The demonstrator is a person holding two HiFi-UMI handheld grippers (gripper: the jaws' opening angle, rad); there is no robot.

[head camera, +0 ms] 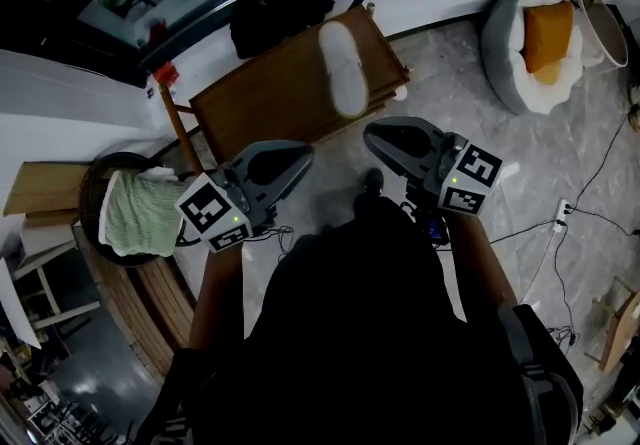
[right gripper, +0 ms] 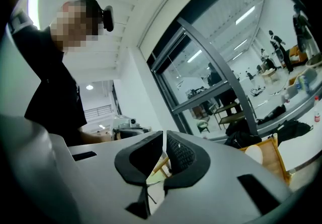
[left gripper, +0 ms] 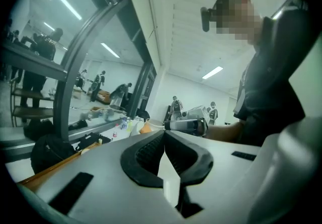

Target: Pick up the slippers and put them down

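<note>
A white fluffy slipper (head camera: 343, 68) lies on a brown wooden table (head camera: 270, 98) in the head view; its pale edge (right gripper: 253, 153) shows in the right gripper view. Both grippers are held level in front of the person's dark torso, short of the table. My left gripper (head camera: 300, 159) is shut with nothing between its jaws, its tips (left gripper: 164, 133) meeting. My right gripper (head camera: 373, 137) is also shut and empty, its tips (right gripper: 164, 136) together. Each gripper sees the other: the right gripper (left gripper: 188, 125) and the left gripper (right gripper: 126, 123).
A round basket (head camera: 95, 183) holding a green towel (head camera: 140, 215) stands at the left. A grey pet bed (head camera: 500, 43) with an orange cushion (head camera: 548, 33) sits at the upper right. A red-headed broom (head camera: 165, 78) leans by the table. Cables (head camera: 580, 213) trail over the marble floor.
</note>
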